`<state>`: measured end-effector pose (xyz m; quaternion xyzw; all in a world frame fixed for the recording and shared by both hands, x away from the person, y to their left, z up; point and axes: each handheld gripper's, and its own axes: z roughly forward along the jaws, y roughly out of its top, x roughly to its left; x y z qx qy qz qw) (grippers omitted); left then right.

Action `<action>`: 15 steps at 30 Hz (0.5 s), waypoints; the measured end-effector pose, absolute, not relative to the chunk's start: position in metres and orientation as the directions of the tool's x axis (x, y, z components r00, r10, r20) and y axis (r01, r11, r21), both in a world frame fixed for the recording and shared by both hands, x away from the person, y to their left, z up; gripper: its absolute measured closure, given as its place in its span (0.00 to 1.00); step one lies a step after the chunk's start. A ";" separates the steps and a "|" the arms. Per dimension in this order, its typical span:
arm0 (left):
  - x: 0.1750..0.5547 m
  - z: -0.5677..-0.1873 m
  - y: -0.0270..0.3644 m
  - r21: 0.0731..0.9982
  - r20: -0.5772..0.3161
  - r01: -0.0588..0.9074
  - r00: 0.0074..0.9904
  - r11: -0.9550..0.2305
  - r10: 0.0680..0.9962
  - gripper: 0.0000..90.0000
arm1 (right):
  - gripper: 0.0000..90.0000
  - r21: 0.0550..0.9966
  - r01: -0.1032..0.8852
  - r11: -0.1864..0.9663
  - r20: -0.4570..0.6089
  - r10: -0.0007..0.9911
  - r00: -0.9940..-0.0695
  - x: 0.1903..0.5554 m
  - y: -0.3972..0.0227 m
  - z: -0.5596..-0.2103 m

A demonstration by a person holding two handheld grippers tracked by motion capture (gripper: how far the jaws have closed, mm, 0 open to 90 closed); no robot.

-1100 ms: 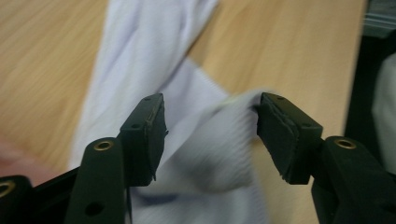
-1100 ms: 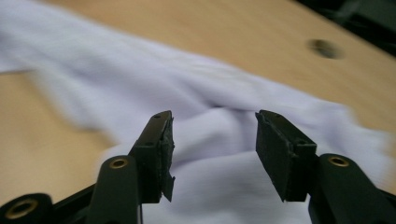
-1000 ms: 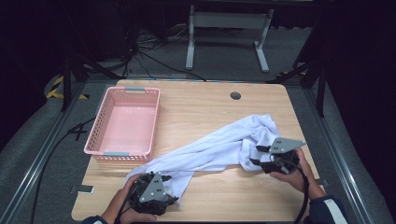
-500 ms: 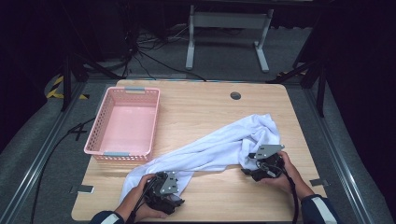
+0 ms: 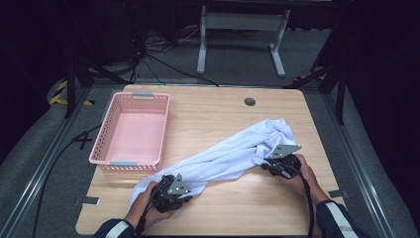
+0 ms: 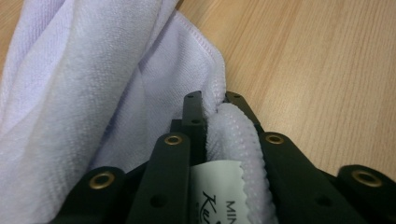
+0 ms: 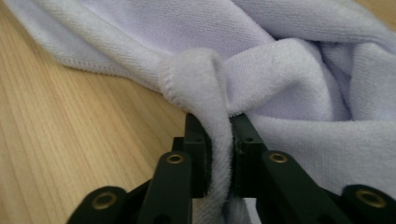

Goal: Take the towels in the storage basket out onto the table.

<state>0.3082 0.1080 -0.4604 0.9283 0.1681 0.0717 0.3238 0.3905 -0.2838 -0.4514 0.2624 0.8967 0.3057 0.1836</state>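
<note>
A white towel (image 5: 233, 151) lies in a crumpled diagonal across the wooden worktop (image 5: 213, 114), from near left to middle right, with an empty pink basket (image 5: 131, 130) beside it at far left. Both tools have just been closing: the left tool (image 6: 212, 109) now pinches a hemmed corner at the towel's near-left end, the right tool (image 7: 219, 123) a rolled edge at its right end. Each bite looks shallow, close to the hem, so a brisk lift or pull apart could likely slip the cloth free, and twisted folds between them may resist spreading. A sewn-in label (image 6: 222, 186) between the left jaws shows partial lettering, "MIN" and "Ku"; the rest is hidden.
</note>
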 end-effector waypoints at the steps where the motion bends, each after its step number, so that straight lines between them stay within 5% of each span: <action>1: 0.303 -0.457 0.103 0.635 0.022 0.218 0.954 -0.741 0.300 0.92 | 0.92 0.649 0.345 0.678 -0.184 0.580 -0.794 0.385 -0.286 -0.444; 7: 0.287 -0.421 0.099 0.760 0.058 0.112 0.970 -0.641 0.238 0.92 | 0.93 0.750 0.287 0.596 -0.217 0.631 -0.745 0.366 -0.308 -0.404; 10: 0.280 -0.388 0.117 0.873 0.064 0.089 0.953 -0.479 0.295 0.92 | 0.93 0.799 0.245 0.549 -0.242 0.667 -0.705 0.369 -0.317 -0.368; 15: 0.284 -0.370 0.148 0.927 0.061 0.109 0.901 -0.360 0.429 0.92 | 0.93 0.789 0.240 0.565 -0.280 0.678 -0.679 0.396 -0.310 -0.341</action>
